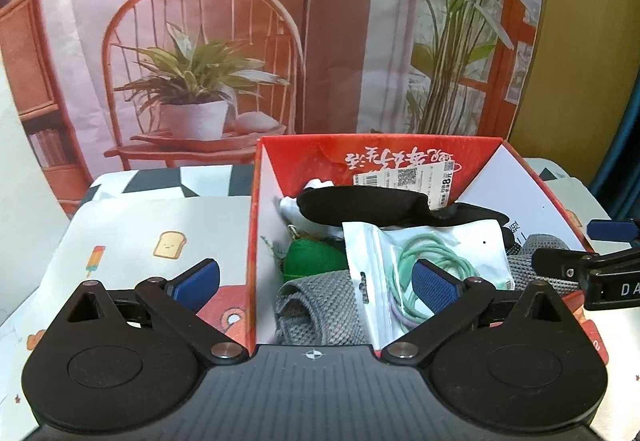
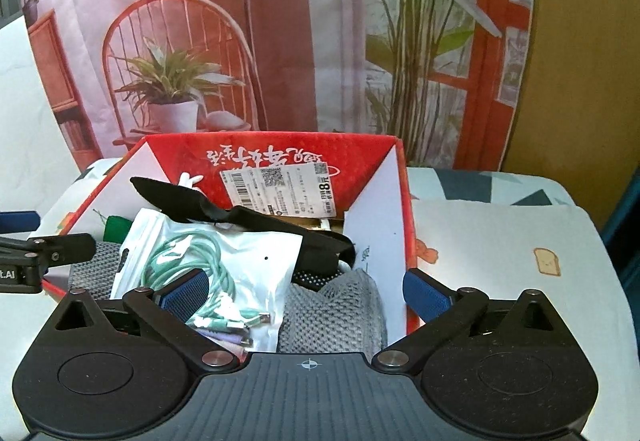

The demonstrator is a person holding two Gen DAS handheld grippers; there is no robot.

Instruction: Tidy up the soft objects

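Box point(image 1: 360, 157) of red and white card stands open on the bench point(image 1: 132, 225), crammed with soft things, most of them half buried. A black pouch point(image 1: 360, 203) lies across the top; under it a white plush point(image 1: 290, 207) shows only an edge. A green item point(image 1: 312, 257) is too covered to identify. A clear bag point(image 1: 384, 241) with a coiled mint cable point(image 1: 424, 249) rests on grey knit cloth point(image 1: 316, 301), which runs beneath everything. A price sticker point(image 2: 286, 189) on the back wall reads "8"; the printed white characters above it are upside down and unreadable to me. The left hand-held gripper point(image 1: 316, 283) hangs wide open over the box's left wall, gripping nothing. The right hand-held gripper point(image 2: 306, 291) is wide open too, empty, above the bag and cloth.
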